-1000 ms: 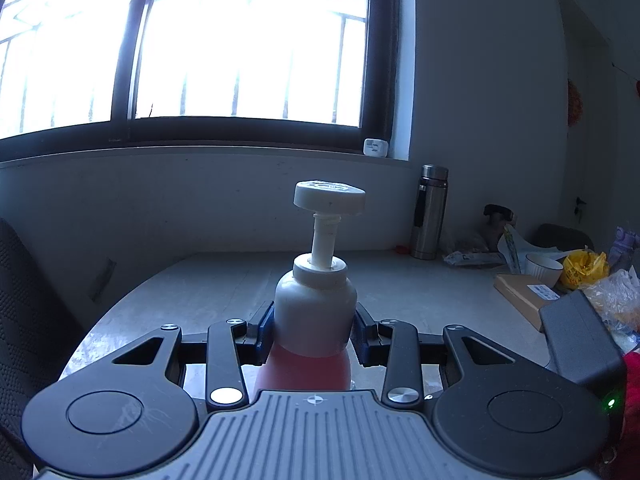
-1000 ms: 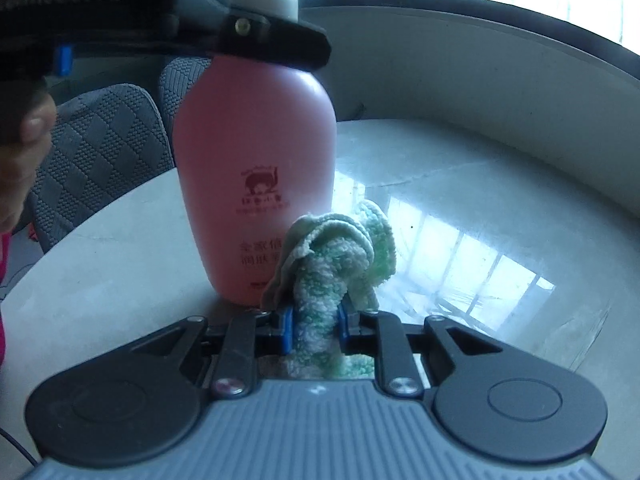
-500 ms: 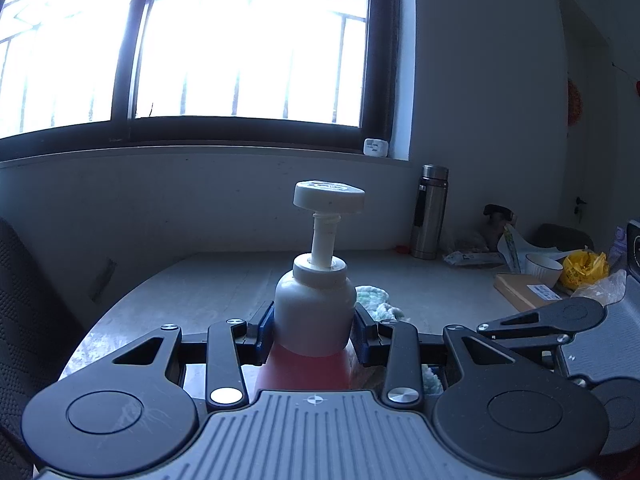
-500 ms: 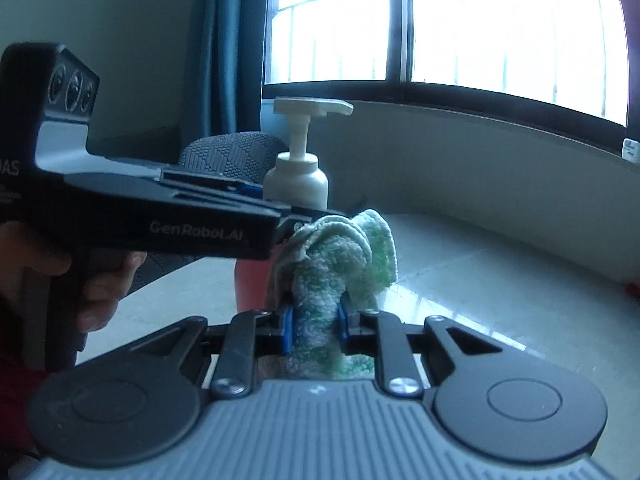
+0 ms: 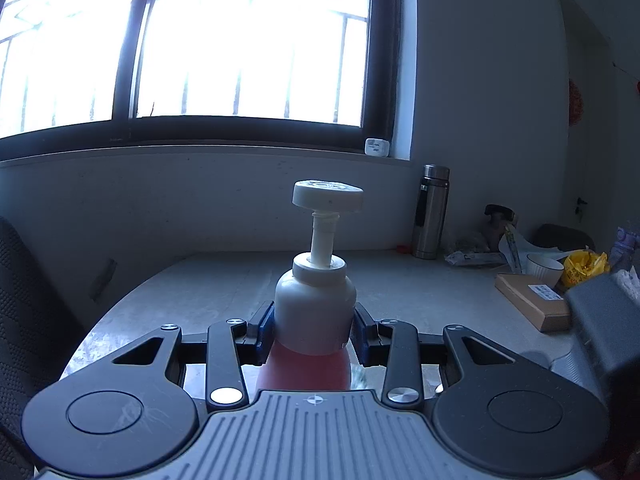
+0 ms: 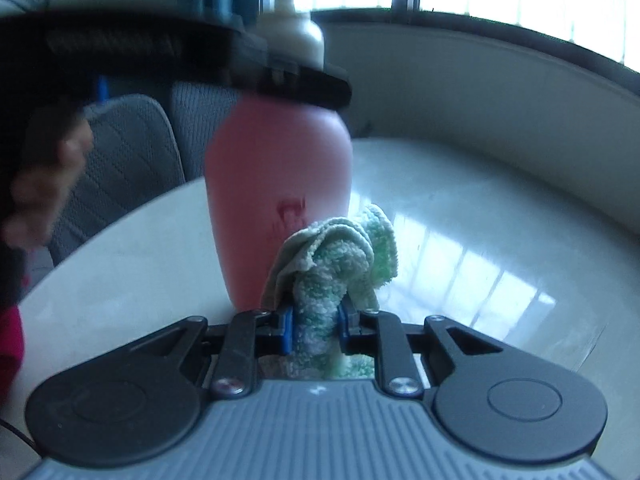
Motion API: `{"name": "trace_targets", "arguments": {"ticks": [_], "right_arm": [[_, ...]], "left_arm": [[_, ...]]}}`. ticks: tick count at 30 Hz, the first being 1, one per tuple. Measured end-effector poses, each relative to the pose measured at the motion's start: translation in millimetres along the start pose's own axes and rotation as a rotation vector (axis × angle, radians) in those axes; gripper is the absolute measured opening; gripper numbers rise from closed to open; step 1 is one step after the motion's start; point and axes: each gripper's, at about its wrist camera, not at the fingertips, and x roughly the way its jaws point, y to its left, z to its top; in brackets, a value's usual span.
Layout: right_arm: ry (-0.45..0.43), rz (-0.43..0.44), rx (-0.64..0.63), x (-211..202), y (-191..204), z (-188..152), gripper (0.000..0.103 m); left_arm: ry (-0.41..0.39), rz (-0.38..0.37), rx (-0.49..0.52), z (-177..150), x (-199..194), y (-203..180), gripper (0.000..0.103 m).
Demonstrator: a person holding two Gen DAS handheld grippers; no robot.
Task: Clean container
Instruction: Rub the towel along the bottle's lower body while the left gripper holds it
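A pink pump bottle point(image 5: 316, 308) with a white collar and pump head stands upright on the pale table point(image 5: 224, 280). My left gripper point(image 5: 314, 334) is shut on its white shoulder. From the right wrist view the pink bottle point(image 6: 280, 200) rises just ahead, the left gripper's black fingers point(image 6: 280, 80) clamped across its top. My right gripper point(image 6: 316, 326) is shut on a bunched green and white cloth point(image 6: 340, 256), which presses against the bottle's lower right side. The view is blurred by motion.
A steel flask point(image 5: 430, 212), a white cup point(image 5: 544, 268), a cardboard box point(image 5: 532, 300), a yellow bag point(image 5: 584, 266) and wrappers crowd the table's far right. Grey chairs point(image 6: 124, 168) stand beyond the table edge at left. A hand point(image 6: 44, 184) holds the left gripper's handle.
The right gripper rose with the cloth up to the bottle's shoulder half a second ago, then came back down to the lower body. The left gripper and bottle stayed still.
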Motion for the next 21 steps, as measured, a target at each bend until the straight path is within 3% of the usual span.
{"name": "trace_targets", "arguments": {"ticks": [4,8,21], "right_arm": [[0.031,0.002,0.02,9,-4,1,0.021],[0.005,0.002,0.013,-1,2,-4,0.021],[-0.226,0.018,-0.018,-58,22,13,0.021]], "left_arm": [[0.001,0.001,0.001,0,1,0,0.039],[0.001,0.002,0.003,0,1,0,0.039],[0.001,0.006,0.002,1,2,0,0.039]]}}
